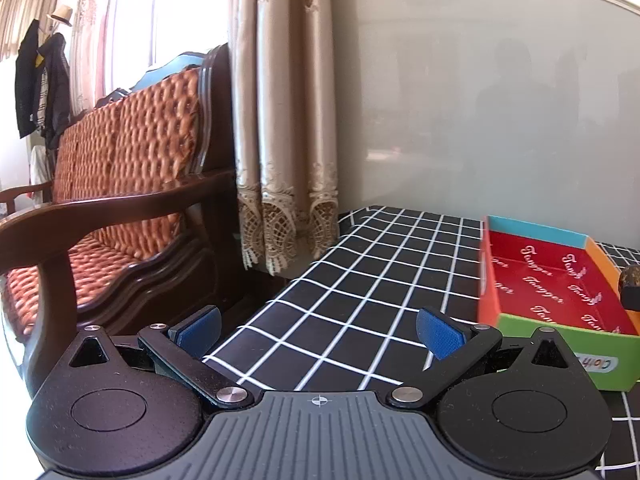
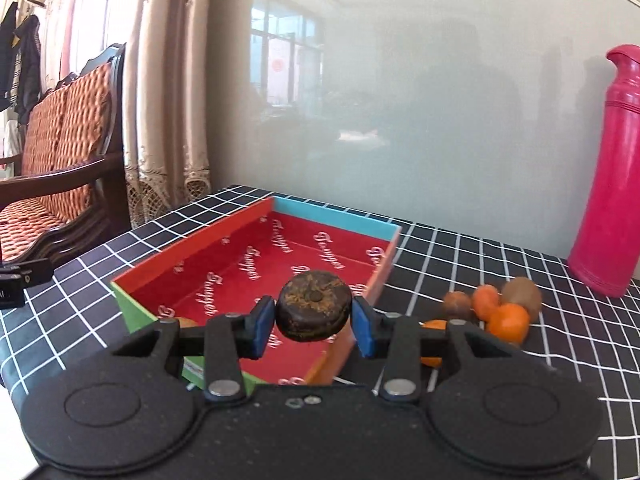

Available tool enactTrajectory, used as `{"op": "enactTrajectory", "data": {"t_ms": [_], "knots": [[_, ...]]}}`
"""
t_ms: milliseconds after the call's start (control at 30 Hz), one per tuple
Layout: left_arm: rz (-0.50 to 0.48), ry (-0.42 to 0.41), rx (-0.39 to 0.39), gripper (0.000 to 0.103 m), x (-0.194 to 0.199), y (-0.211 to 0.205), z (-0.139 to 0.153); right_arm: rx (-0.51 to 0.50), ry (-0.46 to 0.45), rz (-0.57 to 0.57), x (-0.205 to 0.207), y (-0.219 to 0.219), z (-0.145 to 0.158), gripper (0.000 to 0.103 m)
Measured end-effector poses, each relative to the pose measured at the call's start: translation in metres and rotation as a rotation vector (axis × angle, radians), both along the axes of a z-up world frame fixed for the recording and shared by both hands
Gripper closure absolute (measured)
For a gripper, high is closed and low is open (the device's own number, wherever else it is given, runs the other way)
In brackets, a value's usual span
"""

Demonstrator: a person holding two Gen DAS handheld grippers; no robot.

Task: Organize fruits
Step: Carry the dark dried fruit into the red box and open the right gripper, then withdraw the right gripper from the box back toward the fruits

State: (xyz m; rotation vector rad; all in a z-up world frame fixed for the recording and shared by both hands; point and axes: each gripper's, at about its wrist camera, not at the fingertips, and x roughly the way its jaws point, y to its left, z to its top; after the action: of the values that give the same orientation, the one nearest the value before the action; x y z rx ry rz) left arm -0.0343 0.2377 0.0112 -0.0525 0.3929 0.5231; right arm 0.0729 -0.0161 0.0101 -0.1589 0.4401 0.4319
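Right gripper point(image 2: 313, 322) clamps dark, round, rough-skinned fruit point(image 2: 314, 306); left gripper point(image 1: 319, 334) spread, empty.

Left gripper point(image 1: 320, 334) jaws spread, right gripper point(image 2: 314, 320) jaws clamped

Domestic living room: cushioned wooden sofa point(image 1: 120, 184), lace-trimmed curtains point(image 1: 280, 120), hung coats point(image 1: 38, 80), checked-cloth worktop point(image 1: 360, 300).

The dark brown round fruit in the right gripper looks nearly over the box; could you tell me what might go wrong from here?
1. The dark brown round fruit is pinched only at its sides by the right gripper; it might slip.
2. Released high, it could bounce out of the red cardboard box.
3. The pile of orange and brown fruits is loose and could roll if nudged.
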Motion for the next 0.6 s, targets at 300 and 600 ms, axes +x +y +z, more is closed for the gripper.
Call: {"op": "enactTrajectory", "data": {"t_ms": [300, 600], "knots": [[0.010, -0.011, -0.023, 0.000, -0.004, 0.007, -0.002, -0.050, -0.029, 0.009, -0.007, 0.014, -0.005, 0.041], [-0.025, -0.014, -0.019, 0.000, 0.004, -0.009, 0.001, -0.059, -0.029, -0.027, -0.008, -0.004, -0.001, 0.039]]}}
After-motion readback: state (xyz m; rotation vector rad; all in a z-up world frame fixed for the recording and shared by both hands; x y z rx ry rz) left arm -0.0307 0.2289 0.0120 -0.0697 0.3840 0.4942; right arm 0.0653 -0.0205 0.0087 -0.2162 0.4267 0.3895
